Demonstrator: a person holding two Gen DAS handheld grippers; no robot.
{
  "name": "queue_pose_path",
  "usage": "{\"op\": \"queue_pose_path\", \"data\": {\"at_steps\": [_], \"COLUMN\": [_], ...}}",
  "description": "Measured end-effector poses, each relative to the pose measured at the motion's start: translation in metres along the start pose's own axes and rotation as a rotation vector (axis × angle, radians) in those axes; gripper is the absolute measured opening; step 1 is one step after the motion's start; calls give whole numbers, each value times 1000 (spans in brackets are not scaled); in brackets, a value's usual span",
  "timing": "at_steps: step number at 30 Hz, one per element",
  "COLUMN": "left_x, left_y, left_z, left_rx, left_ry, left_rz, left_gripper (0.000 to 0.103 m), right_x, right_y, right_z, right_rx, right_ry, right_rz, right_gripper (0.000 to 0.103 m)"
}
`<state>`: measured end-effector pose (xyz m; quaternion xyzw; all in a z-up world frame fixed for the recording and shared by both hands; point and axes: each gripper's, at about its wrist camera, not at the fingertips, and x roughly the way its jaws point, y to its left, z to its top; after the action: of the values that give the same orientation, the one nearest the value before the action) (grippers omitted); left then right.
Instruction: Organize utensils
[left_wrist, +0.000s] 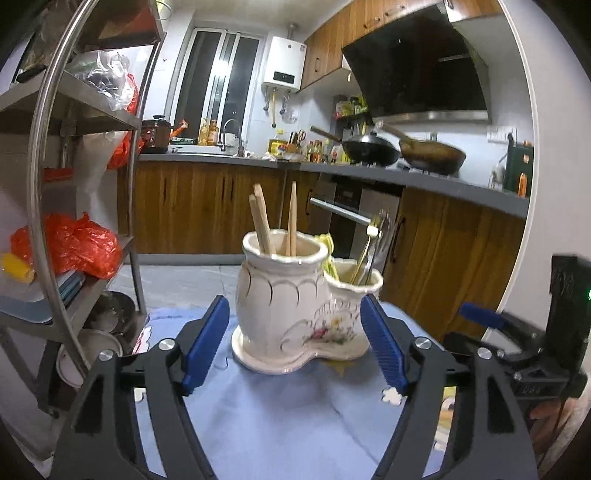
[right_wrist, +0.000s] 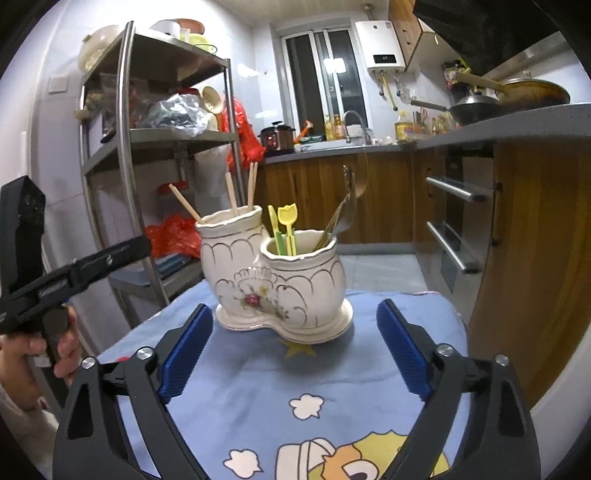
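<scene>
Both claws gape, level: left claw straddles white double-pot ceramic utensil holder, right claw just short; blue cartoon-print cloth surface bare in front.

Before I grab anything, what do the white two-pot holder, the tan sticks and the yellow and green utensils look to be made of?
The white double-pot utensil holder looks like glazed ceramic: glossy, with gilt lines and a painted flower. The tan chopsticks in the taller pot look like matte wood or bamboo; which, I cannot tell. The yellow and green utensils in the shorter pot look like smooth moulded plastic.
</scene>
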<state>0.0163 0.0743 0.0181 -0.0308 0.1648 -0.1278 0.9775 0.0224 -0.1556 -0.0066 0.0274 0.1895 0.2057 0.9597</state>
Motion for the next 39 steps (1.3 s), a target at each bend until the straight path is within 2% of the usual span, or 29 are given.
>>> {"op": "queue_pose_path", "data": {"at_steps": [4,7,12,25,39], "left_x": [4,2,4,8,9], "left_y": [-3,-9,-13,-19,-12], "left_z": [-10,-13,-18,-31,-30], "left_rx": [20,66,84,131,95], "left_ry": [25,5,2,-7,-3], "left_rz": [33,58,66,79,87], "left_gripper": [81,86,95,97,97], "right_x": [3,4,6,3,3], "right_y": [1,4,10,12,11], "right_z": [-4,-5,-8,-9,-9], "right_rx": [-23,-50,-90,-95,-90], "right_ry": [-3,-15,-22,-40,-40], "right_rz": [-21,-35,-36,-52,-63], "right_gripper": [92,93,93,94,95]}}
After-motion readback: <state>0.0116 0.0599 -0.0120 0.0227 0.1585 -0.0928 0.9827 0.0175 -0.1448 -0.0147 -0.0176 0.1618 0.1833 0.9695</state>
